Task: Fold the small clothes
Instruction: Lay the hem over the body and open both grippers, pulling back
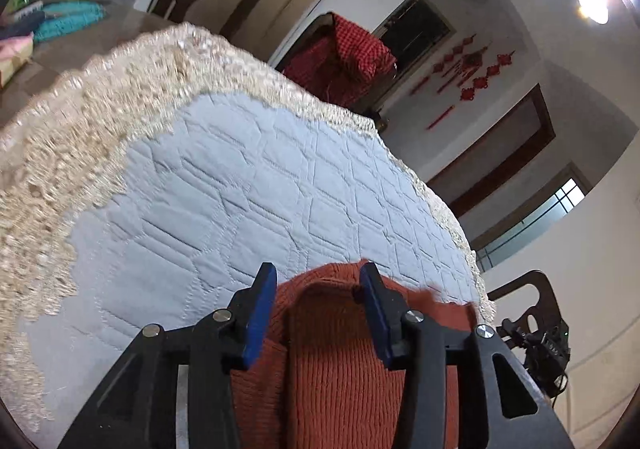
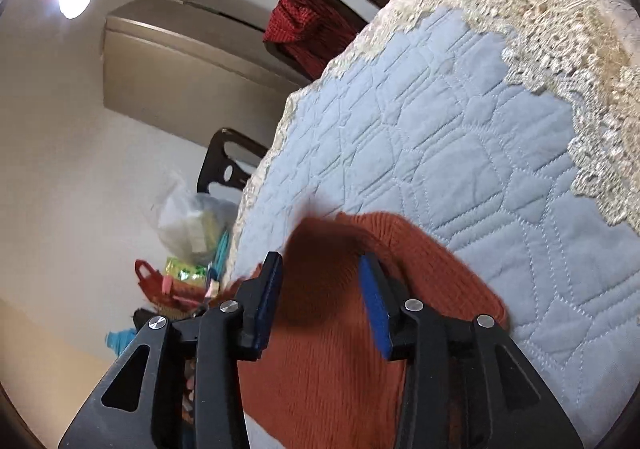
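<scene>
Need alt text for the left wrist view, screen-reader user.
The left gripper, jaws open, straddles a rust-orange knit garment lying on a pale blue quilted cloth with a cream lace border. Behind the table stand dark chairs, one draped in red checked fabric.

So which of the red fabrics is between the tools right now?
The rust-orange ribbed knit garment on the blue quilt; the red checked cloth hangs over a distant chair.
</scene>
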`<state>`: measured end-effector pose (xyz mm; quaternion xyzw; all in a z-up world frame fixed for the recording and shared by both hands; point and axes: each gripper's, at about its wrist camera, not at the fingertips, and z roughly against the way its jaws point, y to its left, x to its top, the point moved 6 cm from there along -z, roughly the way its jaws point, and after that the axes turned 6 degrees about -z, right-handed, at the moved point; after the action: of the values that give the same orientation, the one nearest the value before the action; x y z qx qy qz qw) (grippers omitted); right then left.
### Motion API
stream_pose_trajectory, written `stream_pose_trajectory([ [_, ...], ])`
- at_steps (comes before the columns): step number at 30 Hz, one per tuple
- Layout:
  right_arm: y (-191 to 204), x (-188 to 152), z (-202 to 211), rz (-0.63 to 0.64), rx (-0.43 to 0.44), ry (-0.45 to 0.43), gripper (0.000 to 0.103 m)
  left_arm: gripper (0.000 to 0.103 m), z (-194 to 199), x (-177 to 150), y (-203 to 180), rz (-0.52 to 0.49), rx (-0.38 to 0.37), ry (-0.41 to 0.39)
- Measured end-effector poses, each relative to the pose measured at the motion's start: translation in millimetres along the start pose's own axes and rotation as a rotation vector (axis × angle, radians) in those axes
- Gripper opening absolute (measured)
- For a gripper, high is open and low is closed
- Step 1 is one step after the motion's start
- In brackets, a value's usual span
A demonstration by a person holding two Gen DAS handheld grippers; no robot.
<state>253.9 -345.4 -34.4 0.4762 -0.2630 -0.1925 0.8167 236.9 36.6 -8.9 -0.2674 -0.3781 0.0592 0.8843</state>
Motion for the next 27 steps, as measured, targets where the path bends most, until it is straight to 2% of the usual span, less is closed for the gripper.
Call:
stream_pose_trajectory([
  [3, 1.3, 2.3, 10.0, -0.001, -0.004, -0.038, 0.041, 0.046, 13.4, -4.2, -15.4, -0.074, 0.002, -0.018],
  [6, 9.6, -4.8, 19.6, 0.066, -0.047, -0.066, 0.041, 0.046, 21.2, -16.9, -32.2, -0.154, -0.001, -0.006],
  [9, 22.9, -22.5, 22.0, 0.17, -0.084, -0.059, 0.041, 0.046, 19.9, -34.1, -46.9, -0.226, -0.015, 0.03],
  [12, 23.6, -36.9, 16.7, 0.266, -0.163, -0.034, 0.041, 0.046, 5.4, -51.9, -47.8, -0.267, 0.015, 0.092],
  [14, 14.1, -36.8, 9.7, 0.279, -0.218, -0.016, 0.041, 0.046, -4.8, -59.9, -42.7, -0.264, 0.044, 0.129],
  [15, 8.2, -34.9, 8.0, 0.286, -0.248, -0.015, 0.034, 0.046, -3.6, -59.8, -43.5, -0.276, 0.047, 0.111],
  [17, -4.7, -27.1, 8.4, 0.286, -0.312, -0.029, 0.014, 0.046, -0.6, -59.1, -43.8, -0.277, 0.05, 0.115],
  [20, -4.4, -20.4, 17.2, 0.289, -0.374, -0.081, 0.014, 0.046, 3.5, -56.3, -46.2, -0.276, 0.048, 0.107],
  [24, 17.0, -20.0, 11.0, 0.328, -0.323, -0.083, 0.014, 0.046, -0.6, -48.8, -53.8, -0.277, 0.045, 0.094],
  [27, 20.0, -17.6, -9.4, 0.338, -0.328, -0.025, 0.014, 0.046, -11.8, -46.5, -54.7, -0.292, 0.063, 0.094],
])
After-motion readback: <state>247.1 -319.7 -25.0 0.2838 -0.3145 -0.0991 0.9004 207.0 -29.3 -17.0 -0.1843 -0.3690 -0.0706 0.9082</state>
